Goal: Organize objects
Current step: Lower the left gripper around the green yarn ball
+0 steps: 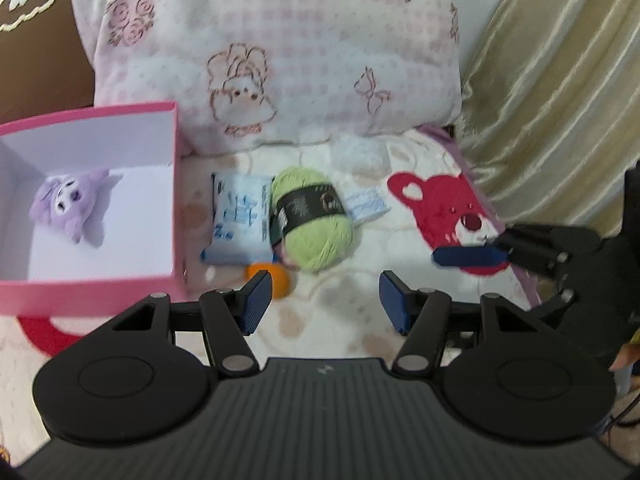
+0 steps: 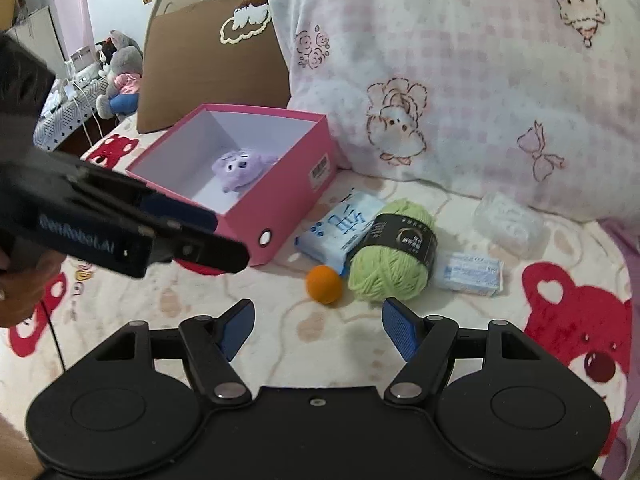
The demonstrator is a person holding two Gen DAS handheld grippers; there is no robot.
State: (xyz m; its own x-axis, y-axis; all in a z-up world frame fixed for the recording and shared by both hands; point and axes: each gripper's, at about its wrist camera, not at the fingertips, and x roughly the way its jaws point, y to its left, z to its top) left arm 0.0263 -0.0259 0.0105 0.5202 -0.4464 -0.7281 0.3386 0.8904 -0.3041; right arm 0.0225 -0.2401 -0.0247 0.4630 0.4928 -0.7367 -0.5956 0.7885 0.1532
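Sorting is underway on the bed (image 2: 280, 332): pink box (image 2: 280, 208) left open as the bin, purple plush toy (image 2: 240, 168) already inside. Yarn ball (image 2: 394, 256), tissue pack (image 2: 340, 232) and orange ball (image 2: 325, 284) lie clustered just beside it. Left tongs (image 1: 320, 300) and right tongs (image 2: 318, 330) are held apart, empty, aimed at that cluster.

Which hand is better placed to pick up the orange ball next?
Left, probably. The left gripper has open fingers, and the orange ball sits just beyond its left finger, beside the pink box. The right gripper, also open, hangs farther back.
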